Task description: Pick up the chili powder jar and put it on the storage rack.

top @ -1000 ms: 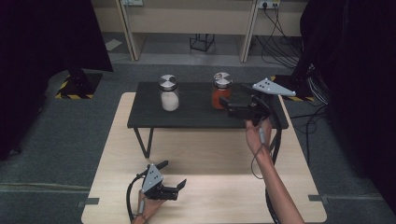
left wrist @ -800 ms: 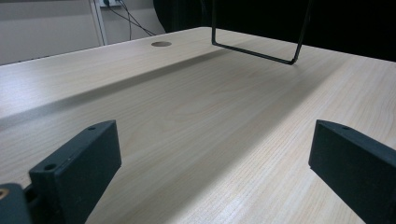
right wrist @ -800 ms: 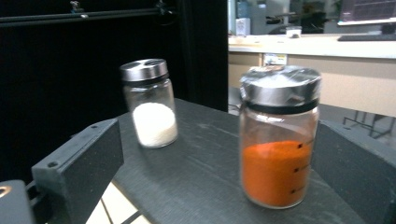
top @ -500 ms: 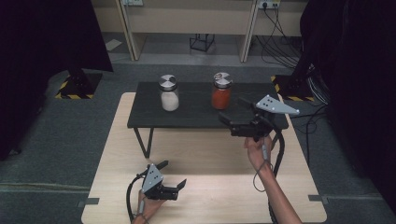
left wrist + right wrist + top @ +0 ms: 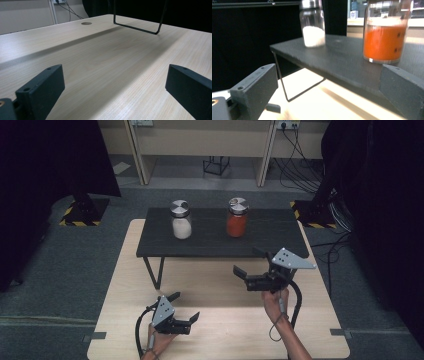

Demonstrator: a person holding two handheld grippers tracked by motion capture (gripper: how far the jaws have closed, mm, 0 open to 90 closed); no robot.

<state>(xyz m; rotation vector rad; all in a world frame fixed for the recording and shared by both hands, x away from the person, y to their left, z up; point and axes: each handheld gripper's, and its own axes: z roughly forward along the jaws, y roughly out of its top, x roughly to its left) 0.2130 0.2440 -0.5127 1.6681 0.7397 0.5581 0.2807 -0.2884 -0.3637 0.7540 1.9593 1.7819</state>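
Two glass jars with metal lids stand on a low black shelf (image 5: 210,240): one with white powder (image 5: 181,220) on the left, one with orange powder (image 5: 237,217) on the right. My right gripper (image 5: 245,260) hovers open in front of the shelf's near edge, right of centre, aimed towards the jars and holding nothing. Its own view has the orange jar (image 5: 384,35) close at right, the white jar (image 5: 312,25) farther left, and the shelf top (image 5: 337,57). My left gripper (image 5: 186,305) rests open and empty near the table's front edge; its jaws stand wide over bare wood (image 5: 112,62).
The shelf stands on thin wire legs (image 5: 137,25) on a light wooden table (image 5: 225,340) with a round cable hole (image 5: 86,23). Grey carpet surrounds the table, with dark curtains left and right and cables at back right (image 5: 300,155).
My right gripper has drawn back from beside the orange jar, off the shelf and towards the person, staying open. The left gripper has not moved.
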